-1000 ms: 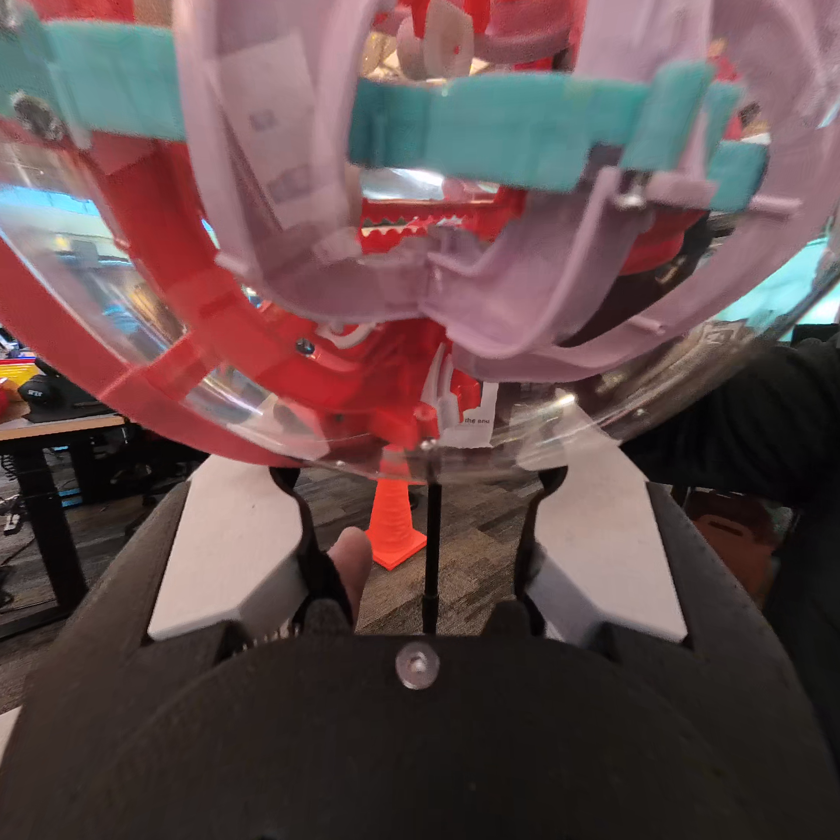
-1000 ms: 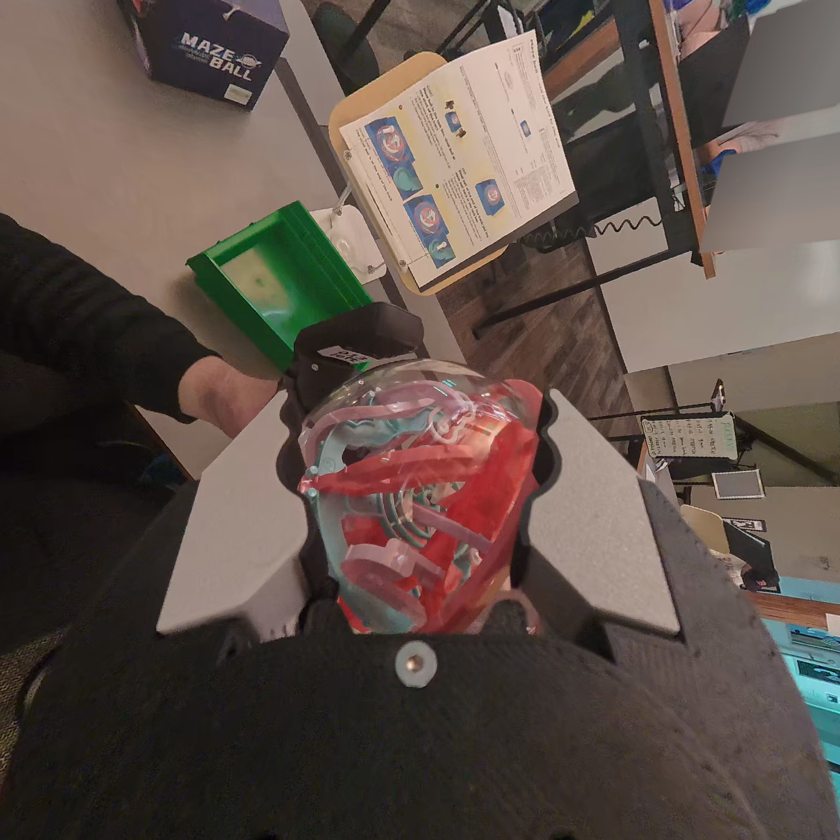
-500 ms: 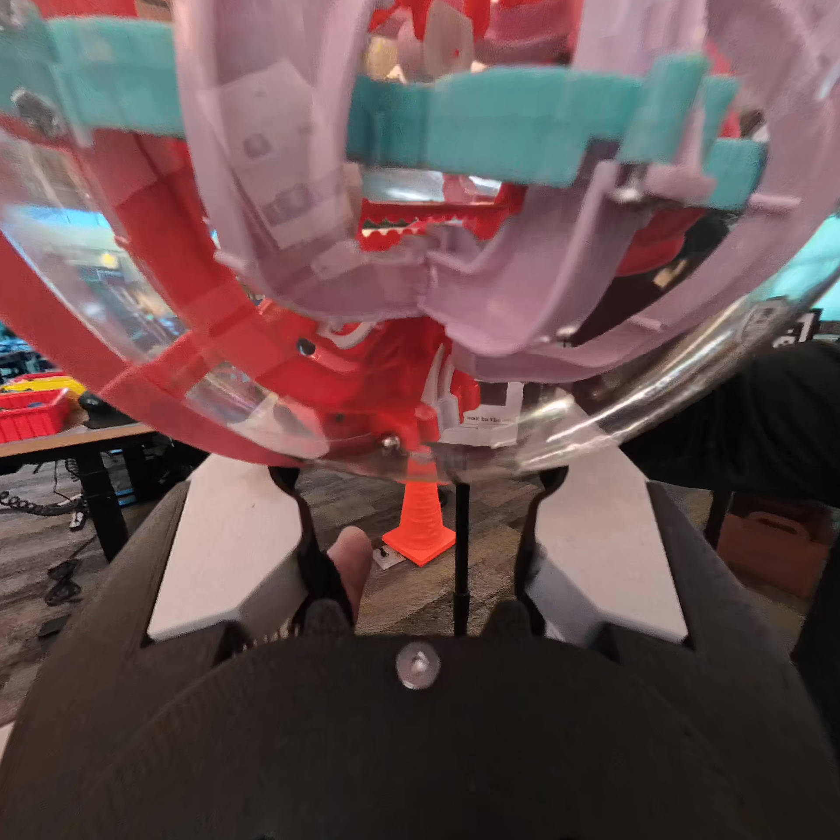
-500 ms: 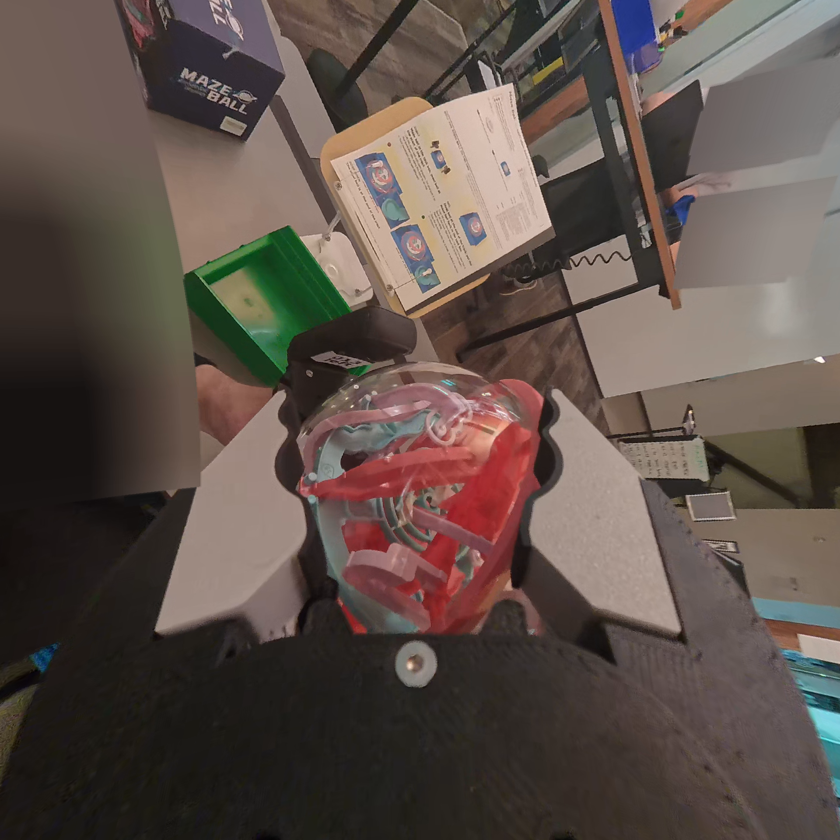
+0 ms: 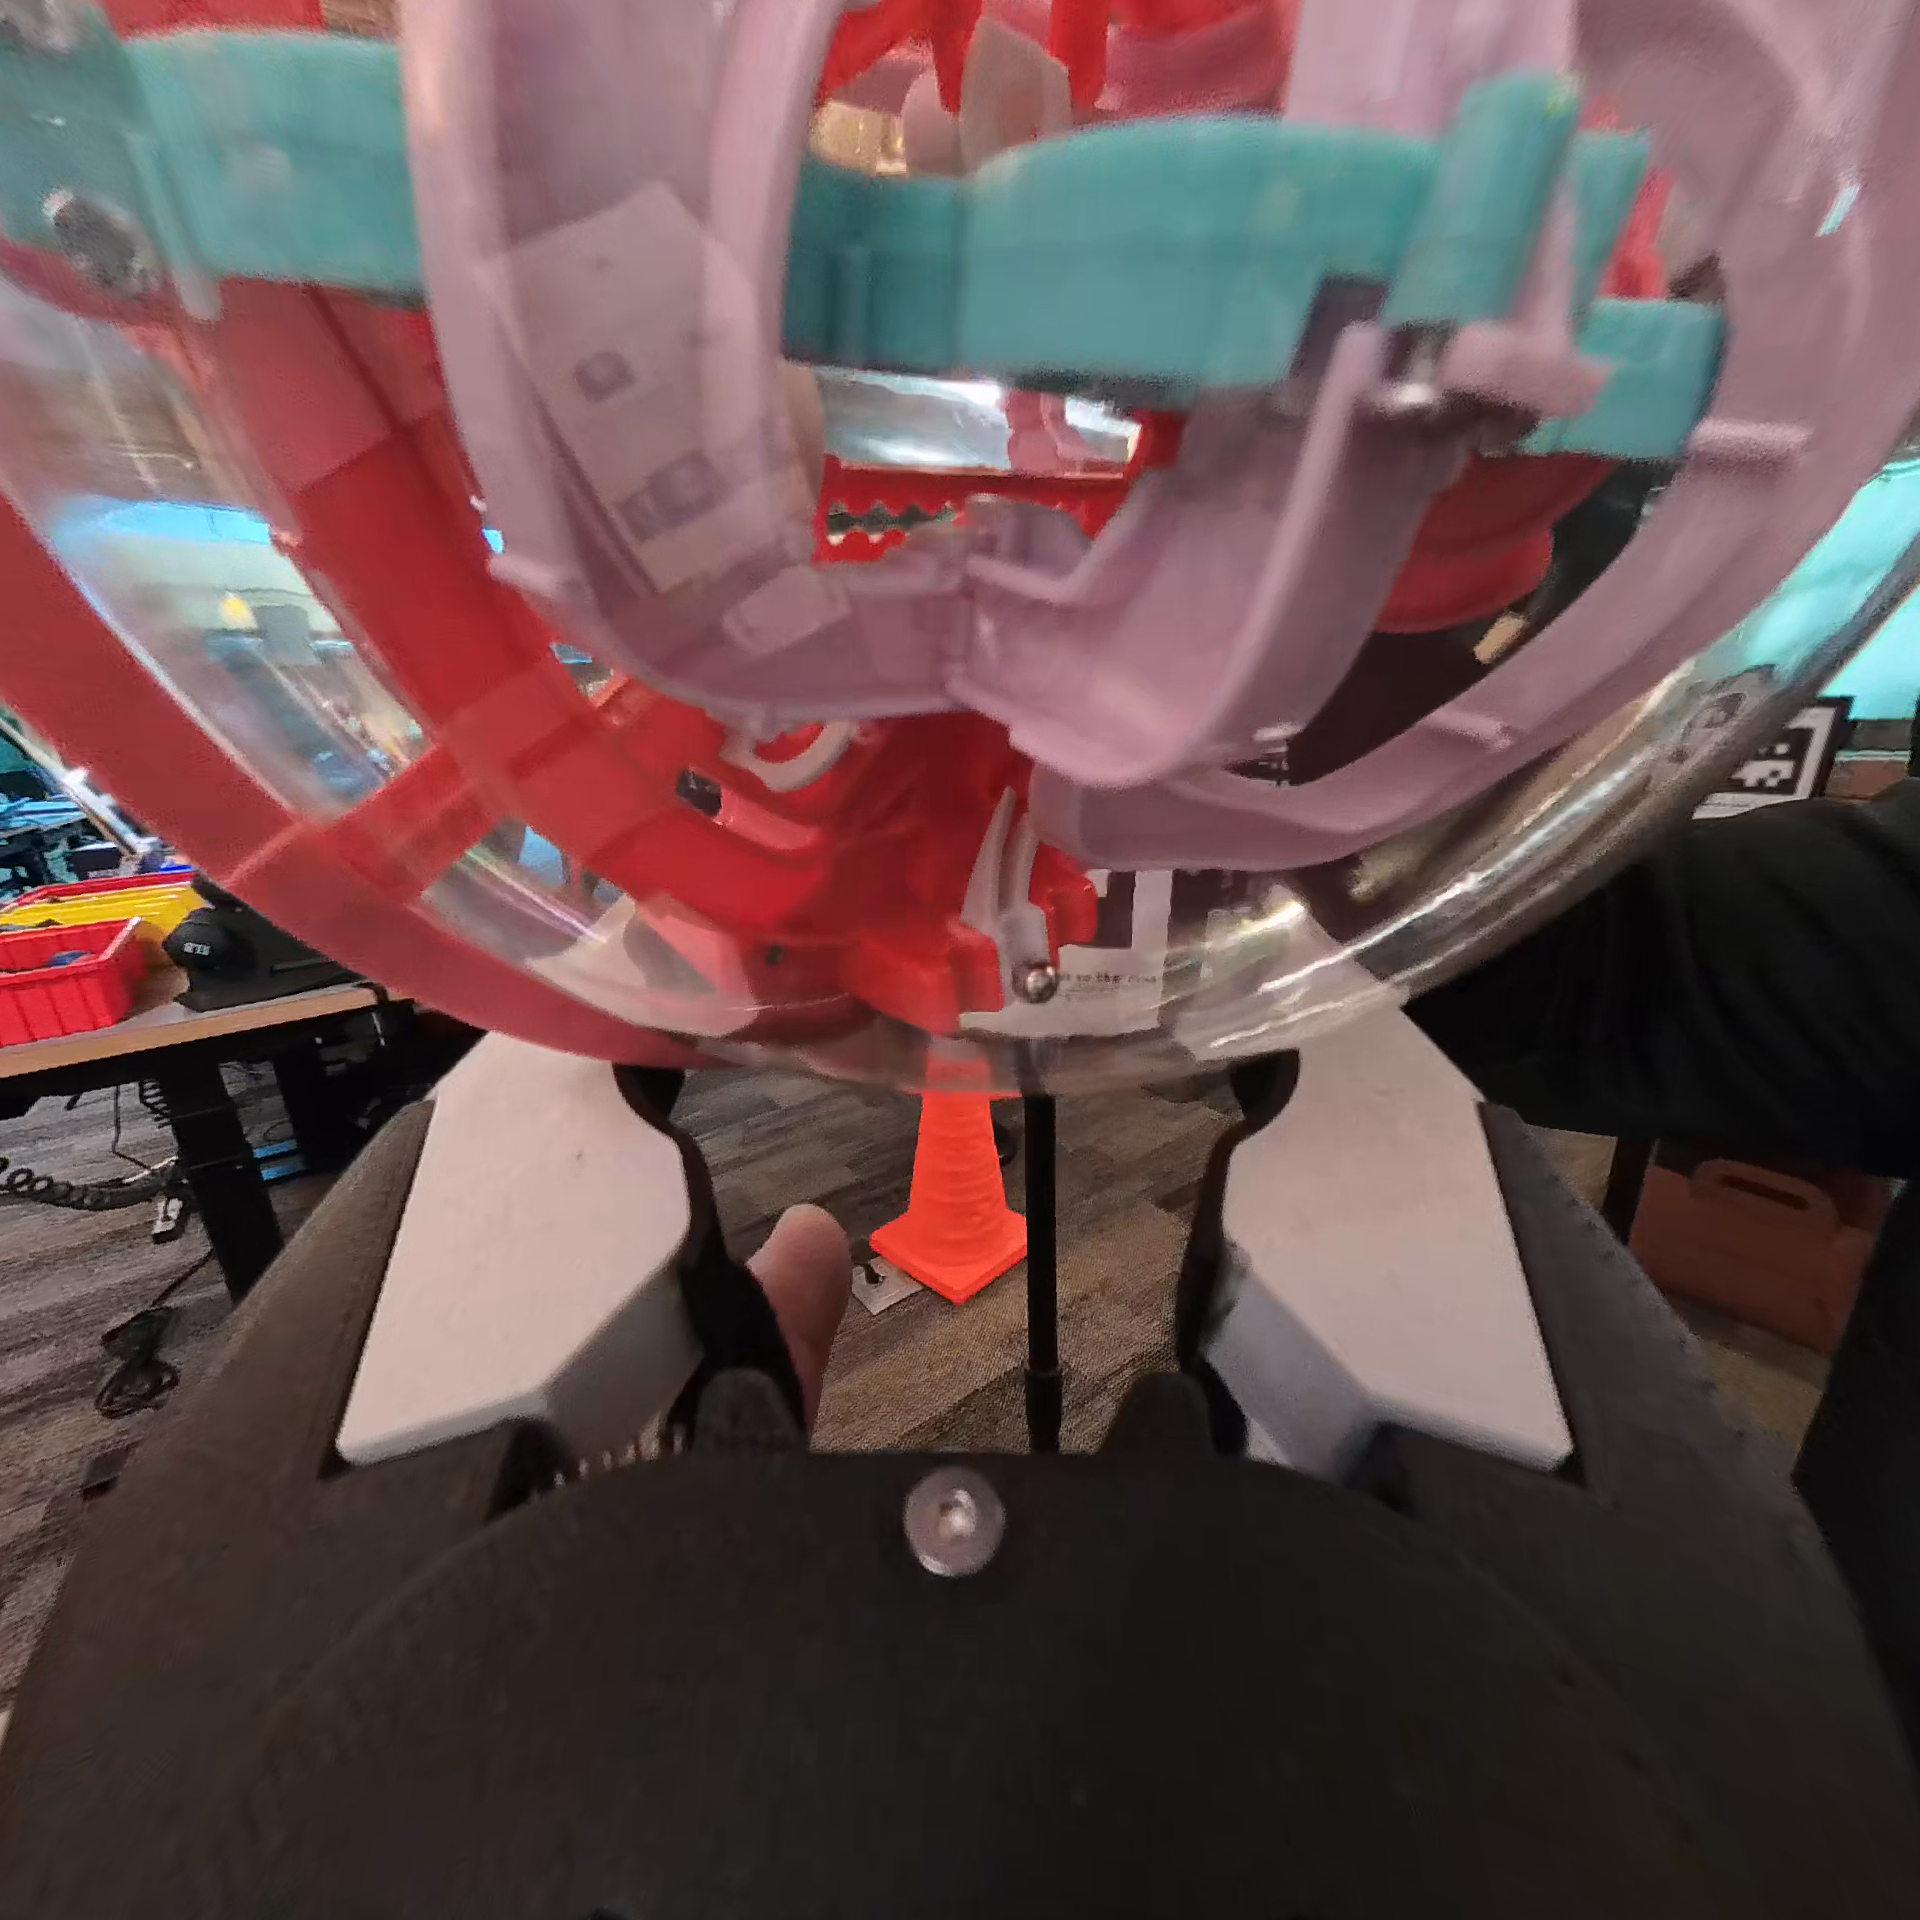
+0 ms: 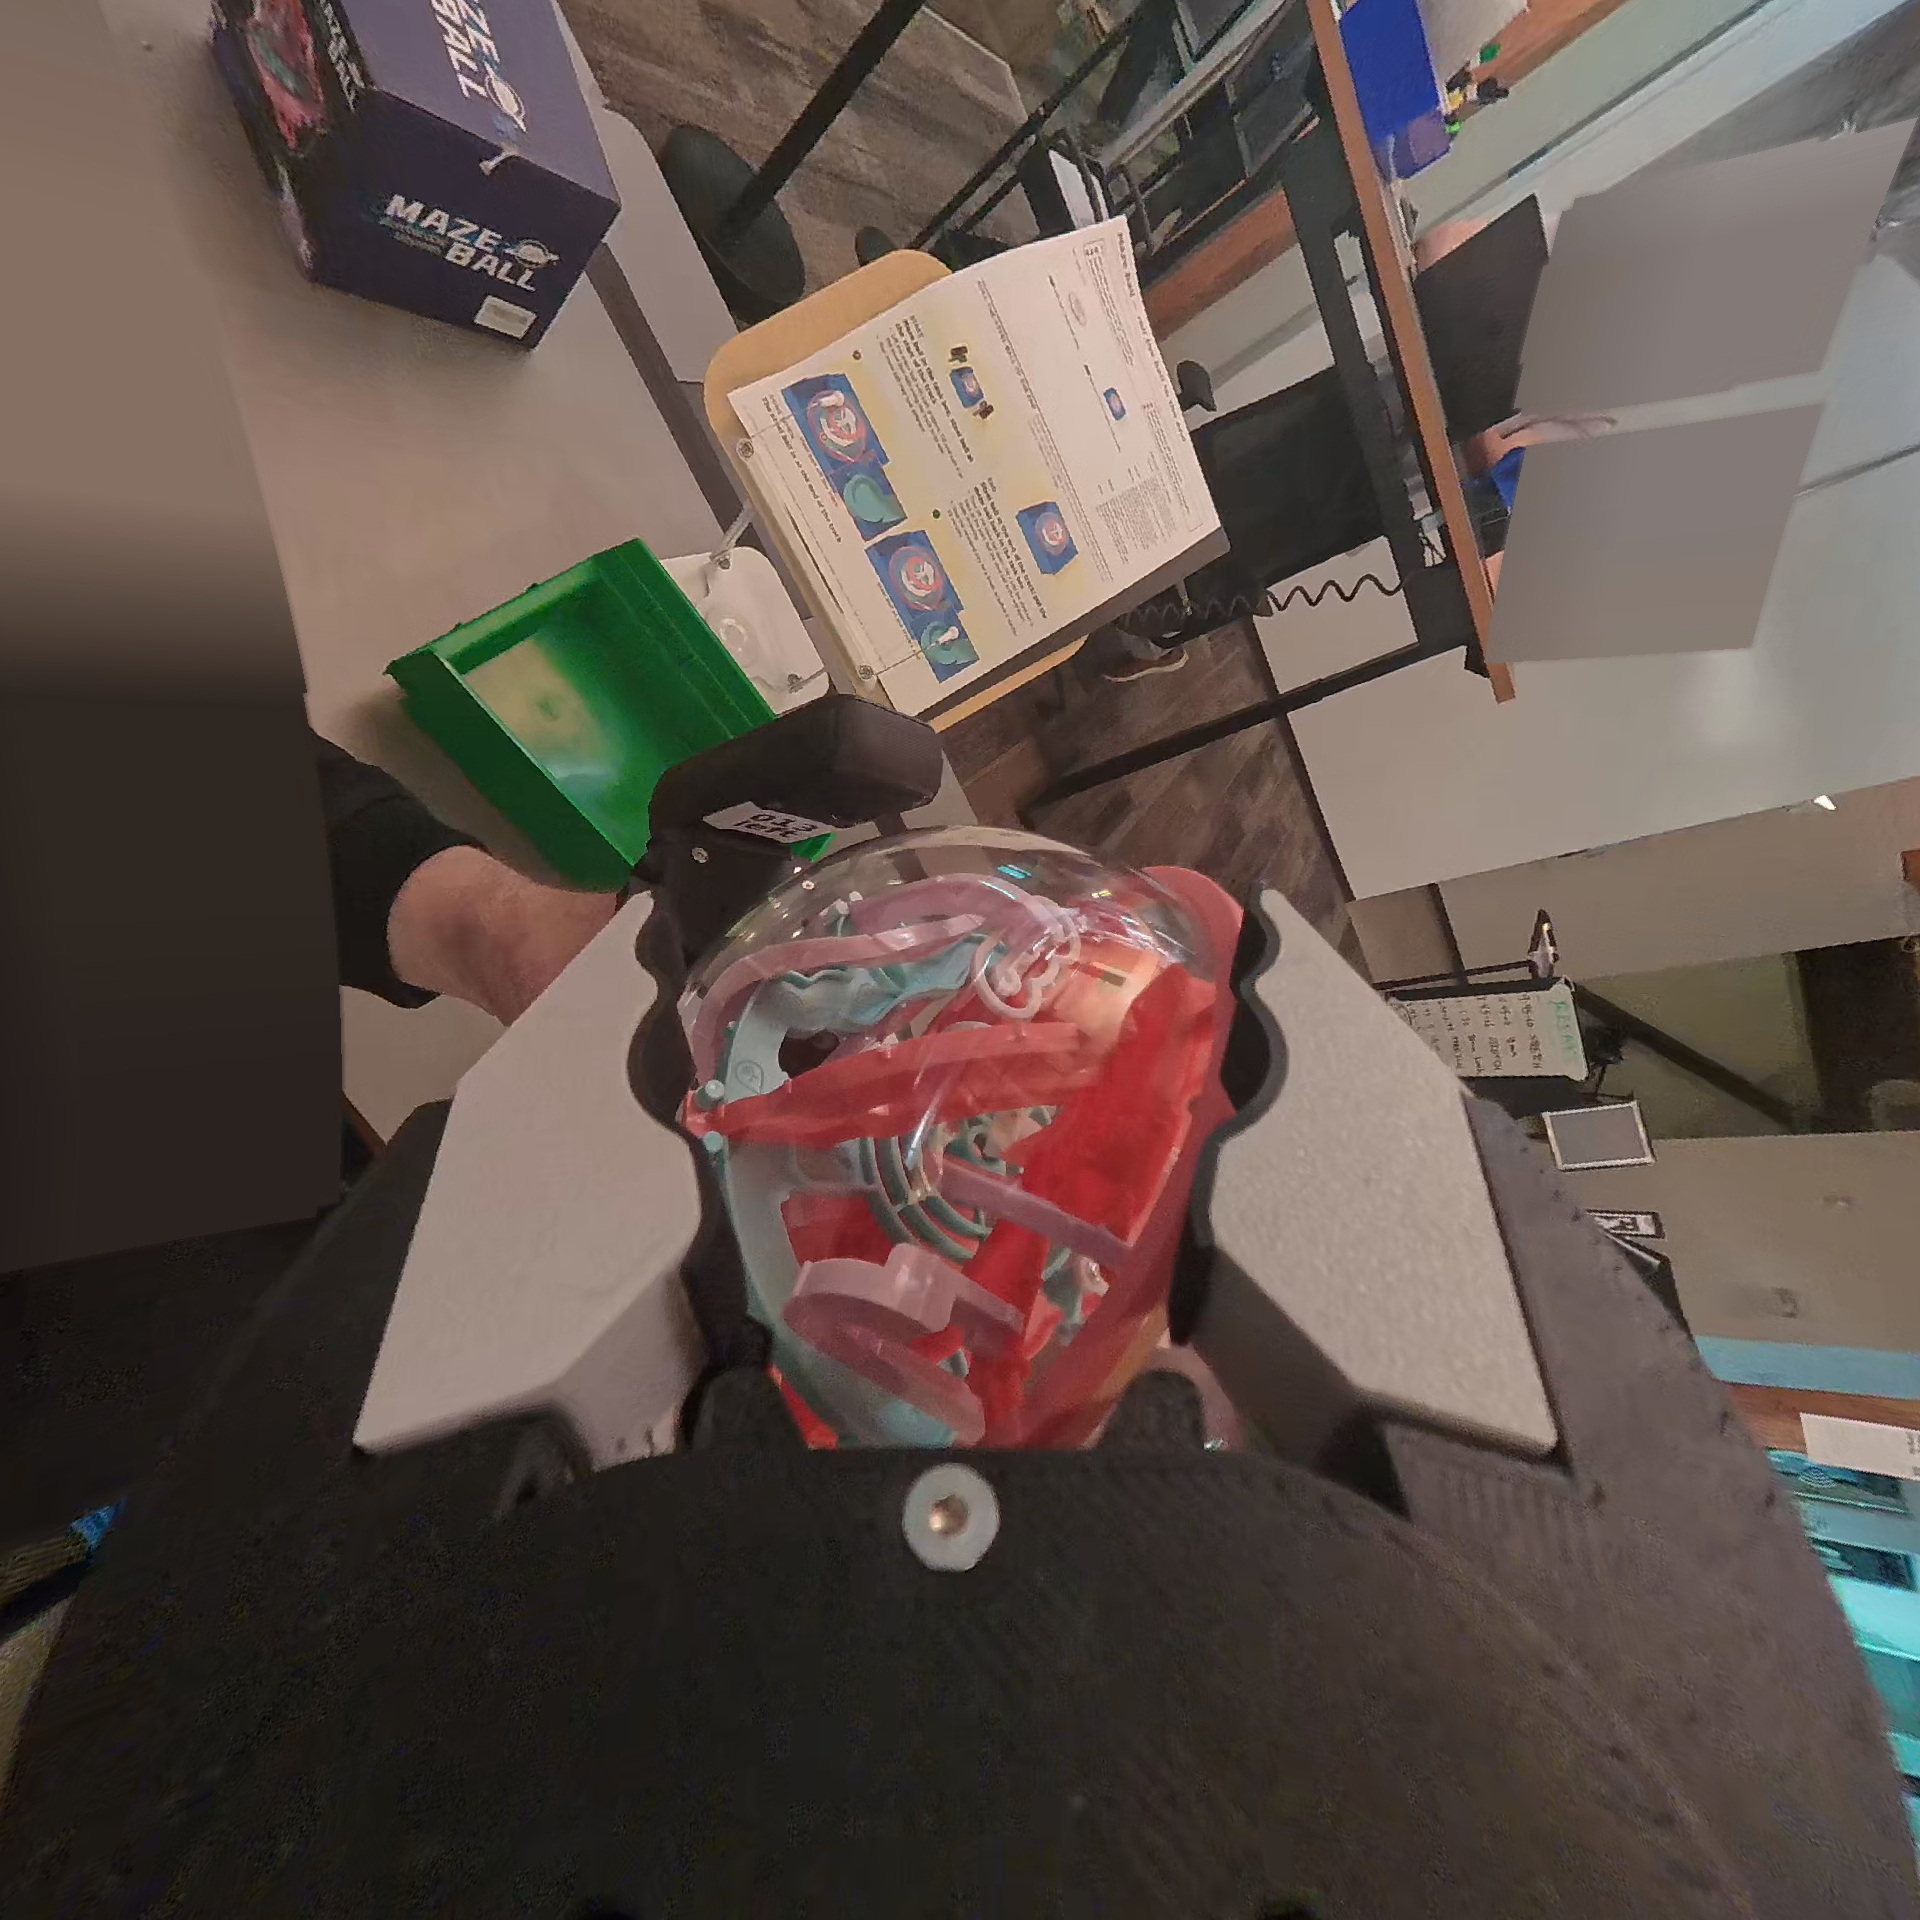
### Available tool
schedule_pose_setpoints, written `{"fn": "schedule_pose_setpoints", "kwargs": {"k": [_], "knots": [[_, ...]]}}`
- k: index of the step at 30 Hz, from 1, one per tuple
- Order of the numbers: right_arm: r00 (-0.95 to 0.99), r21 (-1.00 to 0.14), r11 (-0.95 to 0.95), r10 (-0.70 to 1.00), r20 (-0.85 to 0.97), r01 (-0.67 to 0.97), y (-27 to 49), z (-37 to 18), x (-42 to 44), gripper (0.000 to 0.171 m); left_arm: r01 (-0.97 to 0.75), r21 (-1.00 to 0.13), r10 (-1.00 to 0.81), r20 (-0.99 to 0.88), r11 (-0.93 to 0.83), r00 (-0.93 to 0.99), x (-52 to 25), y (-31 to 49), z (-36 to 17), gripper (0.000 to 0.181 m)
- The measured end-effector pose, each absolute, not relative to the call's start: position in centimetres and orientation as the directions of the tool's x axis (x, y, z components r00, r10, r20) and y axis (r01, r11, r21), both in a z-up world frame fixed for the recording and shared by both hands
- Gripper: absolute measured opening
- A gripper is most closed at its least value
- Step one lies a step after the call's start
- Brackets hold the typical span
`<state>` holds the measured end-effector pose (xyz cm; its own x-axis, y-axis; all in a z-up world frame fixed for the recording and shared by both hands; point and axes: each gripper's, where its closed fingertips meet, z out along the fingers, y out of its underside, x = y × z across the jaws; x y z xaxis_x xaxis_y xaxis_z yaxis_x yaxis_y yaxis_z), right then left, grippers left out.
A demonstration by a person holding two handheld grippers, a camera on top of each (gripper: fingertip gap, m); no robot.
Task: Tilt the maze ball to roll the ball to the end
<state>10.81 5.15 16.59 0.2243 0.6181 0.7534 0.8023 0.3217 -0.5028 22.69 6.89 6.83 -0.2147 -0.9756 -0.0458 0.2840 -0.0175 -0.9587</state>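
Right wrist view: right gripper [image 6: 951, 1049] clamped on maze ball [image 6: 935, 1143], steel ball seemingly hidden among blurred tracks.

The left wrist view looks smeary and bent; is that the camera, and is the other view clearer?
Left wrist view: the maze ball fills the frame, soft and blurred, with glare streaks on its clear shell; wide-angle bending. Right wrist view: sharper ball, grey patches laid over at the edges.

The small steel ball [image 5: 1035, 981] seems to have rolled rightward.
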Motion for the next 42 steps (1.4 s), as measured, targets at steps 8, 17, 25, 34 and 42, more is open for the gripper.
{"fn": "schedule_pose_setpoints", "kwargs": {"k": [8,17,25,34,42], "knots": [[0.235,-0.513,0.308,0.627,0.743,0.801,5.2,17.2,11.3,0.104,0.279,-0.96,-0.973,-0.037,-0.029,-0.229,23.1,6.7,7.3,0.106],[0.228,-0.507,0.323,0.619,0.752,0.799,5.0,17.3,11.5,0.103,0.281,-0.96,-0.975,-0.047,-0.017,-0.219,23.4,6.8,7.4,0.106],[0.252,-0.53,0.302,0.63,0.735,0.792,5.3,17.2,12.1,0.104,0.263,-0.964,-0.972,-0.026,-0.037,-0.234,23.7,6.7,7.1,0.106],[0.28,-0.56,0.275,0.648,0.709,0.781,5.7,16.9,12.9,0.105,0.25,-0.965,-0.967,0.01,-0.075,-0.253,24.2,6.7,6.6,0.106],[0.358,-0.681,0.212,0.721,0.593,0.701,7.4,14.6,14.5,0.106,0.124,-0.977,-0.962,0.138,-0.171,-0.237,24.1,7.1,3.2,0.107]]}}
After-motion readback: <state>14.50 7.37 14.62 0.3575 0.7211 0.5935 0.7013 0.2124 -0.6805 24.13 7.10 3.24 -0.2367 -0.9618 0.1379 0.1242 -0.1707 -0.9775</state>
